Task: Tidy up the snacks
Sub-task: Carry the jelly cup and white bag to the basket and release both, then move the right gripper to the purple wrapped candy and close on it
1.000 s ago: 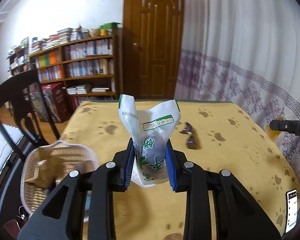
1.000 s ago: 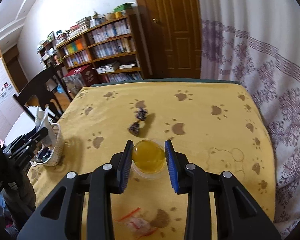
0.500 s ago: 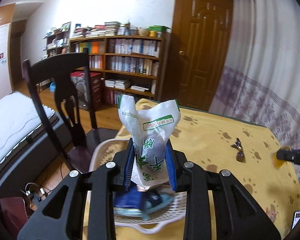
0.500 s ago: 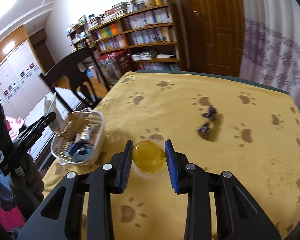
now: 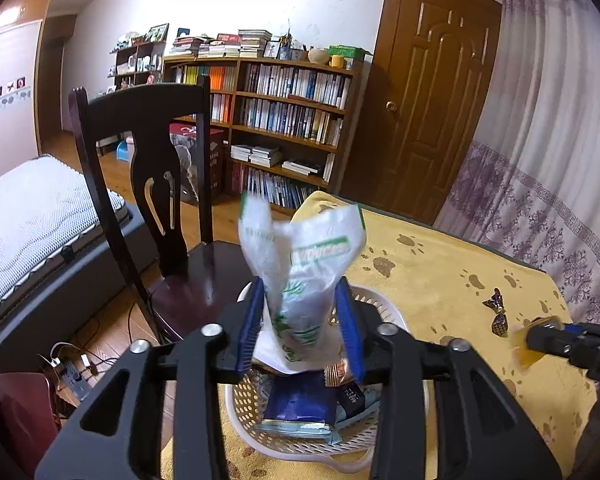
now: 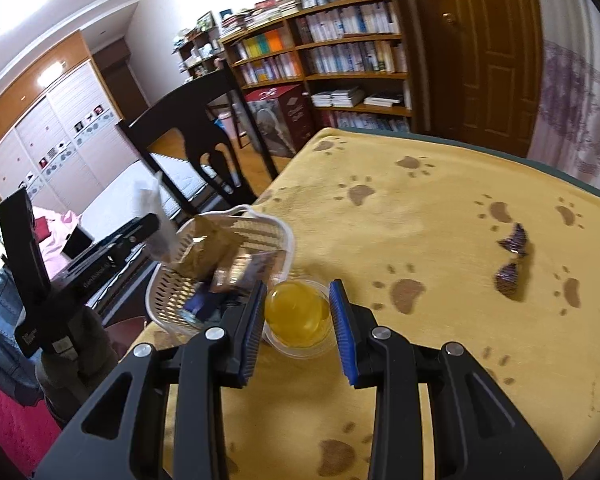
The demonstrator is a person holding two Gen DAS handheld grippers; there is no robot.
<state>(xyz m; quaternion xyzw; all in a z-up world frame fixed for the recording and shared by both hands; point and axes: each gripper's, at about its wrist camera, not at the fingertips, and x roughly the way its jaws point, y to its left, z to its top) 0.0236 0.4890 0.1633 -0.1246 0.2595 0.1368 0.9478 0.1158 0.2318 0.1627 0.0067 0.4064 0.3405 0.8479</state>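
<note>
Blurring white bag (image 5: 300, 280) between left fingers (image 5: 247, 328), grip unclear | right fingers (image 6: 342, 332) clamp jelly cup (image 6: 298, 316)

Right tongs (image 6: 298, 330) apparently grip the jelly cup (image 6: 297, 317) beside the basket (image 6: 220, 264).

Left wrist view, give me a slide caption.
Left tongs release a white snack bag over the snack-filled basket on the paw-print tablecloth.

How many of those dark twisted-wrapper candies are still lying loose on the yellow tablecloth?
2. Both dark-wrapped candies lie close together on the cloth, right of the basket: one farther, the other nearer. More could be hidden inside the basket.
</note>
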